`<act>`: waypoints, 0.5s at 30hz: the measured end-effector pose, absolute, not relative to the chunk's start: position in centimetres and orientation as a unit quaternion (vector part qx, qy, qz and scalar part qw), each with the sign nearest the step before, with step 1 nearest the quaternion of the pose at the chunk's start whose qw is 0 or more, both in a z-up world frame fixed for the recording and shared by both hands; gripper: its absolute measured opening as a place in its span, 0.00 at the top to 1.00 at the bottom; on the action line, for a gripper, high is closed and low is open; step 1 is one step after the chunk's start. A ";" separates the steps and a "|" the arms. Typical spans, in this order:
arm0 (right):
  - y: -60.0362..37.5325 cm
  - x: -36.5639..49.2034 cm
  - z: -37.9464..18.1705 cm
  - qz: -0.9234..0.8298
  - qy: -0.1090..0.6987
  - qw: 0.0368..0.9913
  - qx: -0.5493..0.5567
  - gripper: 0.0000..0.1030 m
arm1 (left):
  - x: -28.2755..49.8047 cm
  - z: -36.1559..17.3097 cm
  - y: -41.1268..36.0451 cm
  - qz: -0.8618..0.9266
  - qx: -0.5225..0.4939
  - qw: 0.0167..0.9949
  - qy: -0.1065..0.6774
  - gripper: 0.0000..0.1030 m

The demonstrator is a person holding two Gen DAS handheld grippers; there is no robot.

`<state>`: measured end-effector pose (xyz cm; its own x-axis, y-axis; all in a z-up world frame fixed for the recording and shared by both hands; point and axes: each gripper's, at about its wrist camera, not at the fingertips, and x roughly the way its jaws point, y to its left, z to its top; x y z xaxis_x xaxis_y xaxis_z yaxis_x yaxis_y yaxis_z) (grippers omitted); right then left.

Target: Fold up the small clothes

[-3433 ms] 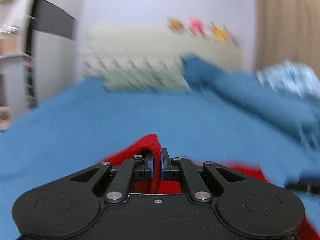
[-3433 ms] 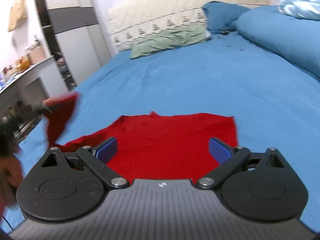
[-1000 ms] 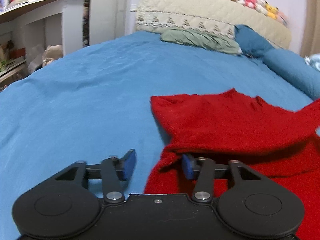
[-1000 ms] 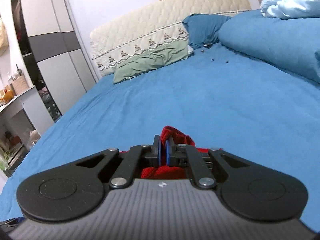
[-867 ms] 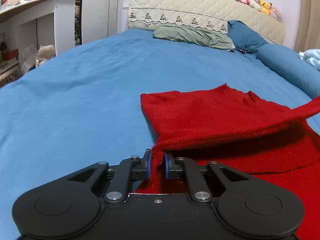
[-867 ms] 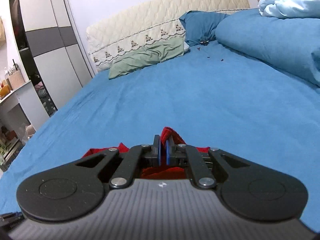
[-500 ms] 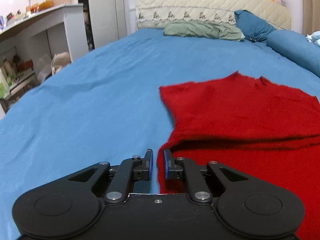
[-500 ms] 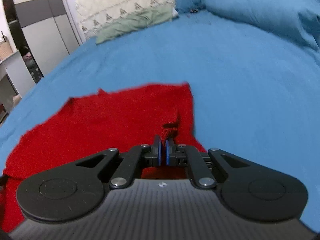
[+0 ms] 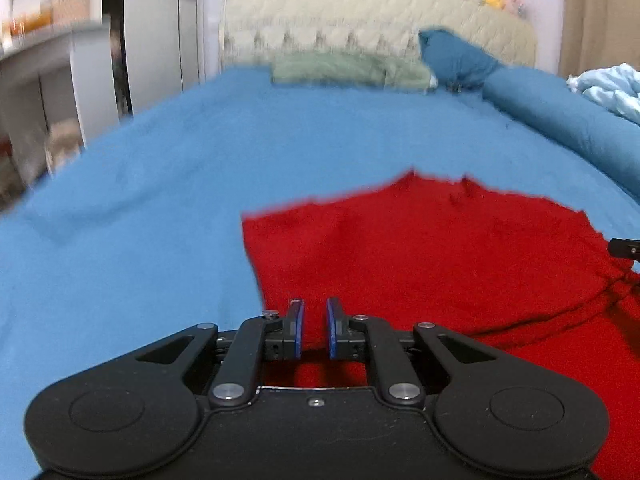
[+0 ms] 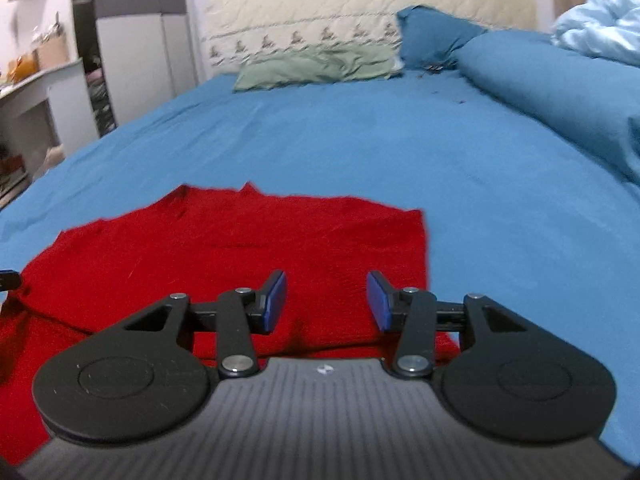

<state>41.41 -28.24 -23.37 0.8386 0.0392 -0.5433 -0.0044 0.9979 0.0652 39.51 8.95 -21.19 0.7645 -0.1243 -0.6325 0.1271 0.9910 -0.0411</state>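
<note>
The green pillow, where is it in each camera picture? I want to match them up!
Left wrist view: the green pillow is blurry, top middle, at the far end of the blue bed, under the cream headboard.
Right wrist view: the green pillow is clearer, top middle, a bit left.
Shared landmark: the dark blue pillow sits just right of it in both.

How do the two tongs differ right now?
The left tongs have their blue pads close together with only a narrow gap, while the right tongs are spread wide. The left tongs sit at the left edge of the red garment, the right tongs near its right edge. The left view is blurred, the right mostly sharp. Both are black with blue pads, hold nothing, and point over the garment on the blue bed.
</note>
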 end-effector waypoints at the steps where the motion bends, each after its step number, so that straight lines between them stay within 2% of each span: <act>1: -28.3 41.7 -24.0 0.009 0.294 0.955 0.036 0.41 | 39.7 -21.8 9.2 -0.066 -0.003 0.934 0.351 0.87; 4: -28.8 41.7 -25.8 -0.005 0.315 0.948 0.054 0.42 | 38.8 -22.5 9.7 -0.062 -0.018 0.933 0.354 0.87; 9: -28.6 40.3 -26.5 -0.018 0.301 0.953 0.038 0.42 | 38.2 -22.8 9.6 -0.053 -0.039 0.933 0.355 0.87; 14: -29.2 39.7 -25.3 -0.014 0.302 0.951 0.060 0.42 | 38.0 -22.0 9.3 -0.048 -0.033 0.932 0.358 0.88; 15: -29.4 39.3 -24.6 -0.012 0.299 0.952 0.066 0.41 | 37.7 -21.4 9.3 -0.049 -0.032 0.931 0.359 0.84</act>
